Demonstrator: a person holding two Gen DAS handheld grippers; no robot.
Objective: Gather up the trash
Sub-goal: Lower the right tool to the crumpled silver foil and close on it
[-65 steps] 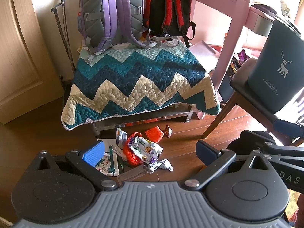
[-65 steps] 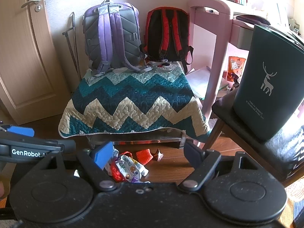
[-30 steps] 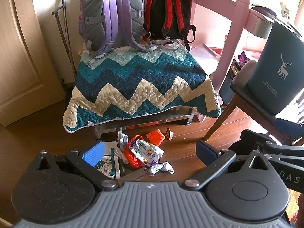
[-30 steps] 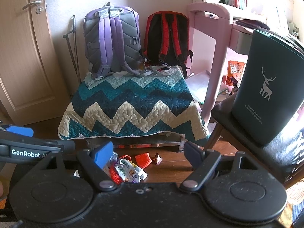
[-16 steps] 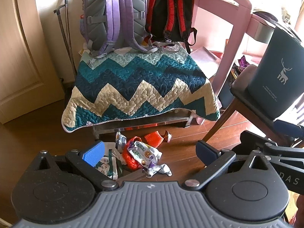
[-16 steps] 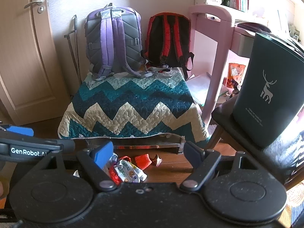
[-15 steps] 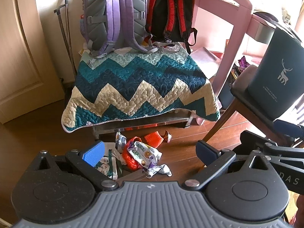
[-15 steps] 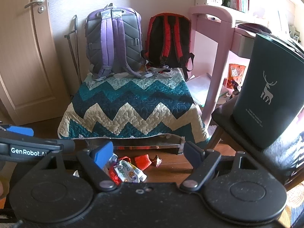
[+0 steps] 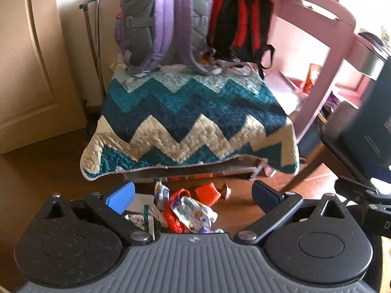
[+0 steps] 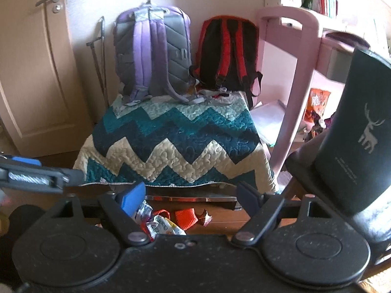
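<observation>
— Where was the trash (image 9: 188, 212)?
— On the wood floor (image 9: 244, 200), a heap of crumpled wrappers just in front of the quilt (image 9: 193, 122), below its hanging front edge. An orange scrap (image 9: 207, 193) lay a little to the right of the heap, nearer that edge, with a small brown wrapper (image 9: 225, 190) touching it.
— And the grippers?
— The left gripper (image 9: 193, 191) hung above the heap, jaws wide apart, holding nothing. The right gripper (image 10: 189, 193) hovered beside it, jaws equally wide and empty, the heap showing low between its fingers.
— Room to move?
— Bare floor lay right of the scrap, up to a chair (image 9: 342, 127) carrying a dark bag (image 10: 361, 136). A pink desk leg (image 10: 295, 97) stood just right of the quilt. Left of the quilt, floor ran to the door (image 10: 31, 73). Two backpacks (image 10: 151, 48) stood on the quilt's far edge.
</observation>
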